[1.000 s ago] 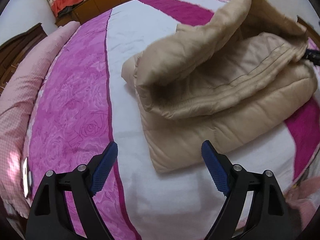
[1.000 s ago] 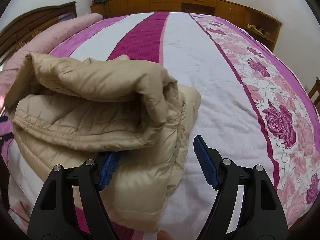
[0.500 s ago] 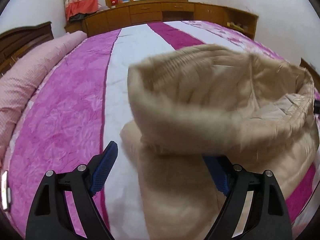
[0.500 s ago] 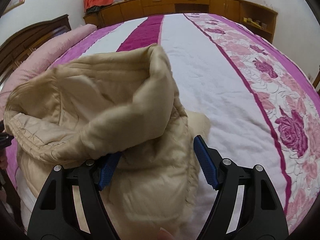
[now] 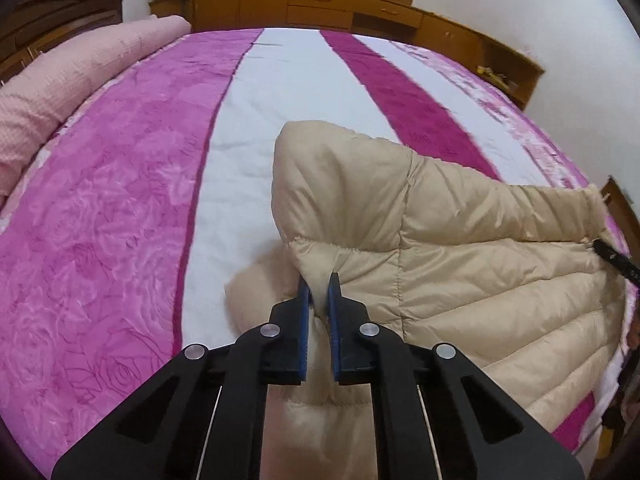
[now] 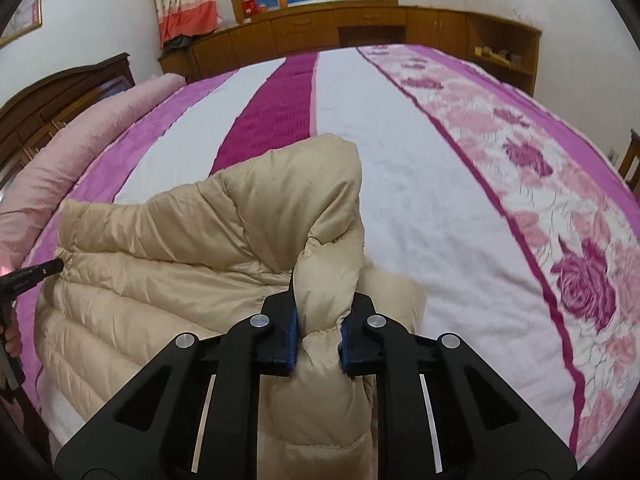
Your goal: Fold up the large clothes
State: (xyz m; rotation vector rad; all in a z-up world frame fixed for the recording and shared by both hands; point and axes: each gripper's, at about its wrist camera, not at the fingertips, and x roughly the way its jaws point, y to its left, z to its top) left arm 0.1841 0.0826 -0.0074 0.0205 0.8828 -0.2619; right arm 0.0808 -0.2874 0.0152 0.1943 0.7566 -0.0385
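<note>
A beige quilted down jacket point(image 5: 460, 264) lies bunched on the bed, its upper layer lifted. In the left wrist view my left gripper point(image 5: 319, 282) is shut on a thin fold at the jacket's left edge. The tip of my right gripper point(image 5: 612, 259) shows at the jacket's far right corner. In the right wrist view the jaws of my right gripper point(image 6: 323, 304) are closing, and a thick roll of the jacket point(image 6: 200, 248) is pressed between the blue pads. The left gripper point(image 6: 42, 271) bites the jacket's left corner there.
The bed cover point(image 5: 120, 200) has pink, white and magenta stripes, with a rose-print band point(image 6: 560, 240) on the right. A pink bolster point(image 5: 60, 84) runs along the left side by a dark headboard point(image 6: 60, 96). Wooden cabinets point(image 5: 320, 4) line the far wall.
Both grippers went from wide open to closed on the jacket's edges. The folded upper layer has been lifted and drawn out between them, and both views have swung toward the far wall.
</note>
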